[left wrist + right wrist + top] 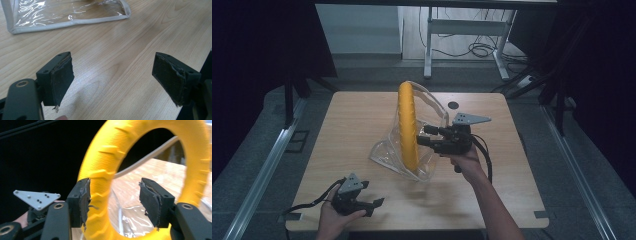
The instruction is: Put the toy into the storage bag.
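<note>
A yellow ring [408, 125] stands upright on its edge near the middle of the table [357, 125], its lower part sitting inside a clear plastic bag [388, 152] with a pale trimmed rim. The bag's mouth rises behind and to the right of the ring, while its flat bottom spreads on the wood toward the left.

The right gripper [426, 136] is level with the ring's right side, held by a hand [467, 159] that reaches in from below. In the right gripper view its jaws stand partly apart: the ring [105, 177] passes just by the left pad, with a strip of its ribbed band between the jaws, and the right pad is clear of it. The pads are not pressing on the ring.

The left gripper [374, 204] rests low at the near left edge of the table, well apart from the ring and bag. In the left gripper view its jaws stand wide over bare wood, with a corner of the bag [67, 15] lying farther off.
</note>
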